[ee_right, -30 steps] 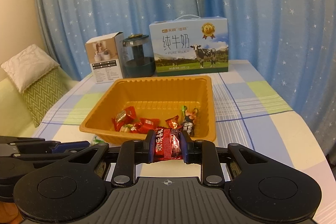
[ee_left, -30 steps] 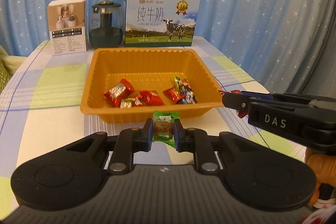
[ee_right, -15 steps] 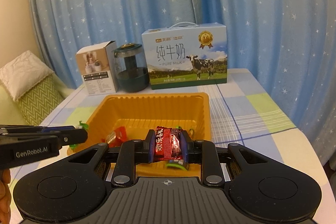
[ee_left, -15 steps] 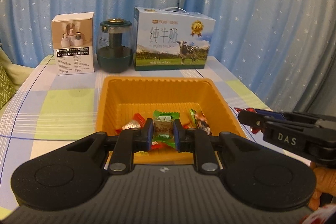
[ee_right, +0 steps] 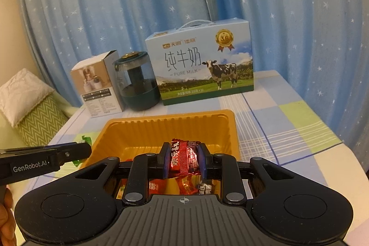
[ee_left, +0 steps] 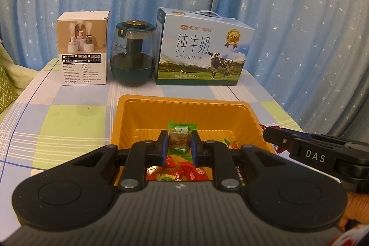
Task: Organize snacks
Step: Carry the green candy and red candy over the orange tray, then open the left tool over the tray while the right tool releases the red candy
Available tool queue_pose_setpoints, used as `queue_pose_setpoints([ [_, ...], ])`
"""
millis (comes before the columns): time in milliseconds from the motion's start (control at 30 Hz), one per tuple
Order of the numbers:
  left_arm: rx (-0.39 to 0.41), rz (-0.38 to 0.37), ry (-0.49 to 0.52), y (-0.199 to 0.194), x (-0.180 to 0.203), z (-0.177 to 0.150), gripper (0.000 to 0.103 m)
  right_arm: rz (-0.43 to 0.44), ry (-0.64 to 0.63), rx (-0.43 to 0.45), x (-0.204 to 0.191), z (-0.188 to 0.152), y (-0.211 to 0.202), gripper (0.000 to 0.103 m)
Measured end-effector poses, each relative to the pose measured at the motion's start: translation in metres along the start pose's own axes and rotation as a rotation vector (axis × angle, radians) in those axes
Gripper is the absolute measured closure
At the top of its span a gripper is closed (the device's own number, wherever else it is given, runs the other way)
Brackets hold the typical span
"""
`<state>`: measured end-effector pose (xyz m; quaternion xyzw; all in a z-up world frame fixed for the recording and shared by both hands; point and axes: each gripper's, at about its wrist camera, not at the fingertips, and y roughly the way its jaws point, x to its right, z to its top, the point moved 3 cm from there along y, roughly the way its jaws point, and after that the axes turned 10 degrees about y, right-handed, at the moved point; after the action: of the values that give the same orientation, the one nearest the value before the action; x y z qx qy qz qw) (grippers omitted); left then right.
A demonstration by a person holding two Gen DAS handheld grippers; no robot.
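Blue star-print curtains [ee_left: 288,15] are hanging behind a table covered in a checked cloth [ee_left: 69,121] of pale blue, green and white, and we are working over it with a claw in each hand. Beyond both claws, at the far edge of the table, a humidifier carton [ee_left: 83,48], a dark green glass jar [ee_left: 133,54] and a pure milk carton [ee_left: 203,48] are standing in a row.

Our left gripper [ee_left: 177,147] is pinching a green-wrapped candy [ee_left: 180,138] upright between its blue pads, the jaws closed down to the candy's width. It is hovering over the near part of the orange plastic tray [ee_left: 184,107], whose back wall lies ahead of the fingertips. Below the fingers, loose red-wrapped candies [ee_left: 184,171] are lying on the tray floor.

Our right gripper [ee_right: 183,159] is clamping a red foil snack packet [ee_right: 183,158] crosswise, the jaws narrowed onto it. It too is hanging above the tray's near end, with more wrapped snacks [ee_right: 184,185] showing underneath it.

From the left wrist view, the right claw is reaching in from the right at the tray's right rim; from the right wrist view, the left one is coming in from the left beside the tray's left rim. A green zigzag cushion [ee_right: 39,121] is sitting off to the left of the table.
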<state>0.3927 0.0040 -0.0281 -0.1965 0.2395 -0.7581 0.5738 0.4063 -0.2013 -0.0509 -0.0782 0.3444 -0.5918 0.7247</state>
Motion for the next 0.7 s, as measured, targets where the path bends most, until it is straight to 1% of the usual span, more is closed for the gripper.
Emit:
queue_pose_setpoints([
  [300, -0.033, 0.004, 0.002, 0.025, -0.006, 0.0, 0.085, 0.004, 0.014, -0.034, 0.002, 0.003, 0.027, 0.078],
  [500, -0.05, 0.0, 0.004, 0.032, -0.007, -0.005, 0.085, -0.002, 0.016, -0.048, 0.0, 0.001, 0.038, 0.078],
  [600, -0.047, -0.008, 0.002, 0.032, -0.007, -0.006, 0.085, -0.002, 0.017, -0.052, -0.001, 0.0, 0.04, 0.078],
  [700, -0.043, -0.032, 0.004, 0.032, -0.006, -0.005, 0.085, -0.002, 0.019, -0.052, -0.002, 0.0, 0.04, 0.078],
])
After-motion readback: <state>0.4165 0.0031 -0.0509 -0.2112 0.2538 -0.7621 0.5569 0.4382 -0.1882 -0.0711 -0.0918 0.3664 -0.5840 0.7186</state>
